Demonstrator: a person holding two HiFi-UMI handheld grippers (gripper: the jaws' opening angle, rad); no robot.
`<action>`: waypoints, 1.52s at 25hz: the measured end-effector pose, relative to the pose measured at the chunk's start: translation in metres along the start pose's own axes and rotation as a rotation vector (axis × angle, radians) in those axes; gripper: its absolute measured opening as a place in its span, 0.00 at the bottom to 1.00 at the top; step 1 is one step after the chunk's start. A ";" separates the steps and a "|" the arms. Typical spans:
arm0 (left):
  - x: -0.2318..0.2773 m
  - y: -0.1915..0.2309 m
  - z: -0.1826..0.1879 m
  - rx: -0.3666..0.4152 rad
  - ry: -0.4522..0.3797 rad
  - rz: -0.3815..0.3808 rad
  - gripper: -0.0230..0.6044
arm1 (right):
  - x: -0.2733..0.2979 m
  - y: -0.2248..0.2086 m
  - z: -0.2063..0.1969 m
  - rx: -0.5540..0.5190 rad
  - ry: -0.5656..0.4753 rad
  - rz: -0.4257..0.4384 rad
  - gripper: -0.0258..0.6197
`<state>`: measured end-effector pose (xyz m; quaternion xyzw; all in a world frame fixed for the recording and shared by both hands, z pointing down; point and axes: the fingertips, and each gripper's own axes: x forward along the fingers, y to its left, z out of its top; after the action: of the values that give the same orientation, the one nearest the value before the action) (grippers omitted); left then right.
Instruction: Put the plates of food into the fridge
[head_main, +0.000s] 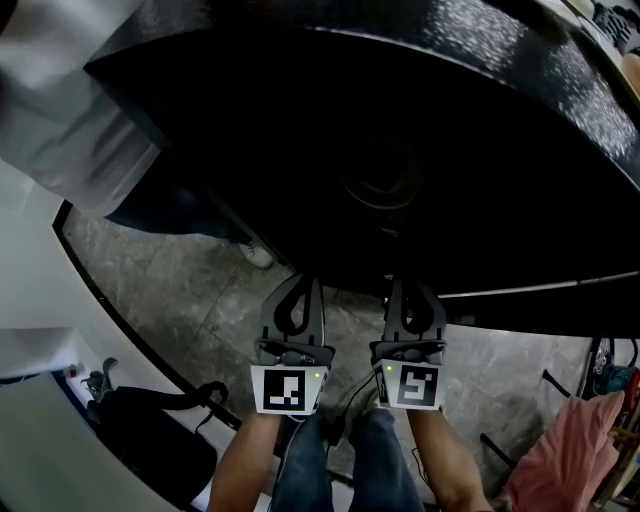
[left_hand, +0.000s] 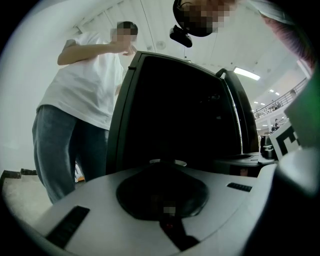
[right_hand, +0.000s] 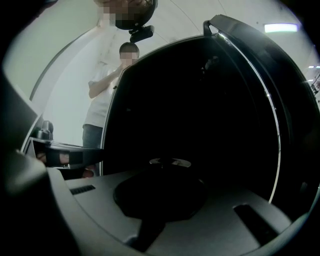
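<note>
A tall black fridge fills the view ahead, its top (head_main: 400, 150) under my head camera and its dark door (left_hand: 175, 110) (right_hand: 200, 110) shut. No plate of food shows in any view. My left gripper (head_main: 293, 296) (left_hand: 167, 163) and right gripper (head_main: 413, 296) (right_hand: 170, 162) are held side by side just short of the fridge's front, pointing level at the door. Both have their jaws together with nothing between them. Neither touches the door as far as I can see.
A person in a white shirt and jeans (left_hand: 75, 105) (right_hand: 107, 95) stands close to the fridge's left side, one shoe (head_main: 258, 255) by its foot. A black backpack (head_main: 150, 430) lies on the stone floor at lower left, and a pink cloth (head_main: 570, 450) hangs at lower right.
</note>
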<state>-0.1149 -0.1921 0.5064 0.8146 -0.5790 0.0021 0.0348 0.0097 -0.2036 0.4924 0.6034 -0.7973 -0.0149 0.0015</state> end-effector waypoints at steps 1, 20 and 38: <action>-0.001 -0.001 0.001 0.000 -0.001 -0.001 0.05 | 0.001 0.001 0.009 0.000 -0.012 0.005 0.06; -0.031 -0.018 0.047 0.076 -0.061 -0.005 0.05 | -0.032 0.005 0.044 -0.013 -0.073 -0.001 0.06; -0.050 -0.030 0.139 0.135 -0.195 -0.026 0.05 | -0.050 0.013 0.131 -0.027 -0.207 0.019 0.06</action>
<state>-0.1080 -0.1433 0.3642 0.8190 -0.5674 -0.0385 -0.0764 0.0081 -0.1488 0.3622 0.5910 -0.7986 -0.0880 -0.0727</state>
